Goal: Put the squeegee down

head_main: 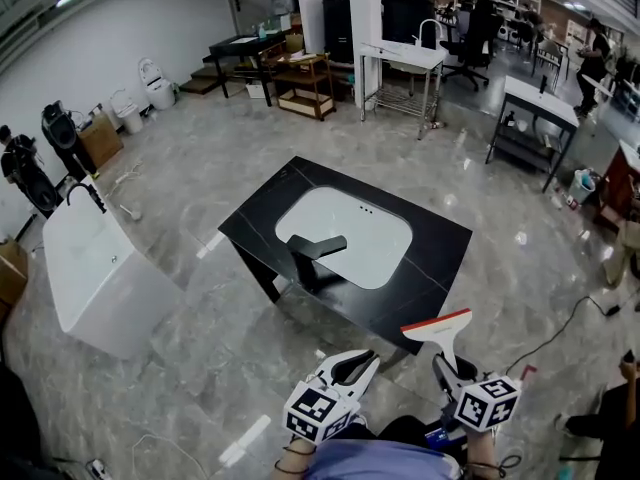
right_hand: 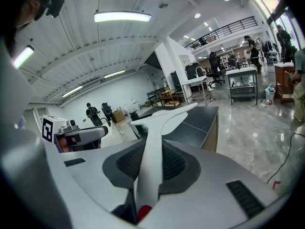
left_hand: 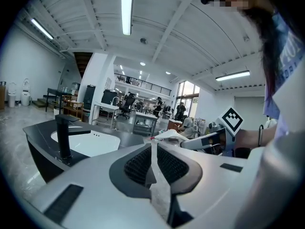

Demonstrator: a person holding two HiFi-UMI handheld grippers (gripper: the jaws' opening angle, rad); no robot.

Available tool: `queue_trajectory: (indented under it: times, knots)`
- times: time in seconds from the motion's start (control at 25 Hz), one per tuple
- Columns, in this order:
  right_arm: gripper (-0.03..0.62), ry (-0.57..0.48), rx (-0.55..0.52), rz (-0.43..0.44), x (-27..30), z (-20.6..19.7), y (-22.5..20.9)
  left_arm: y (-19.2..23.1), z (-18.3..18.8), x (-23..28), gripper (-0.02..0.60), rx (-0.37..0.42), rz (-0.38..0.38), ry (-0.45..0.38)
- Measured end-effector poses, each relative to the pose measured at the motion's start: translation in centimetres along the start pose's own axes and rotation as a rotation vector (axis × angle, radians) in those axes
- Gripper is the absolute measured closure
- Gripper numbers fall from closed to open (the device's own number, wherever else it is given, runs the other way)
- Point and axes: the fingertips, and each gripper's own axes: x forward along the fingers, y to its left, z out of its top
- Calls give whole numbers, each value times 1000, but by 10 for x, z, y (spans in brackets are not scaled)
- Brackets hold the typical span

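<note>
A white two-jaw right gripper (right_hand: 150, 163) is shown clenched on the slim handle of a white plastic T-shaped squeegee with a red-edged blade (right_hand: 155, 142). The ribbed dark pads are pressed on both sides of the handle, roughly at its middle. The squeegee is held in the air with its blade end pointed away from the person. In the head view it is seen hanging over the near corner of a black stone-look counter with a white oval basin (head_main: 440, 253), not yet laid on it. The squeegee is judged to be light and stiff in the handle. Its blade edge is likely soft and flexible, and the smooth plastic could slide in the pads. The handle's middle is judged the best place to hold it, and the blade should be kept free of pressure. It does not look fragile, so a low, flat release onto the counter should be enough. Beside it, nearer the counter's centre line, the white left gripper (left_hand: 153, 163) is seen with its jaws drawn together and nothing between them. A black angular faucet (head_main: 315, 253) stands at the basin's near rim on the counter. A white freestanding bathtub (head_main: 95, 278) stands on the glossy grey floor well to the left of the counter.
</note>
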Motion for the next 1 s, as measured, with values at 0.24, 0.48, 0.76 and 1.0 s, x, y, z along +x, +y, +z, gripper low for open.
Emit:
queue_trajectory:
  times: [0.24, 0.48, 0.76, 1.0]
  knots:
    - [511, 22, -5, -16, 5, 8, -15, 0, 5, 18, 538, -7, -32, 8]
    - [513, 21, -23, -8, 30, 33, -50, 8, 10, 48, 538, -12, -19, 9]
    - [513, 37, -49, 37, 76, 79, -98, 44, 33, 95, 538, -27, 67, 2]
    - [513, 88, -59, 89, 118, 108, -142, 58, 53, 139, 538, -38, 120, 0]
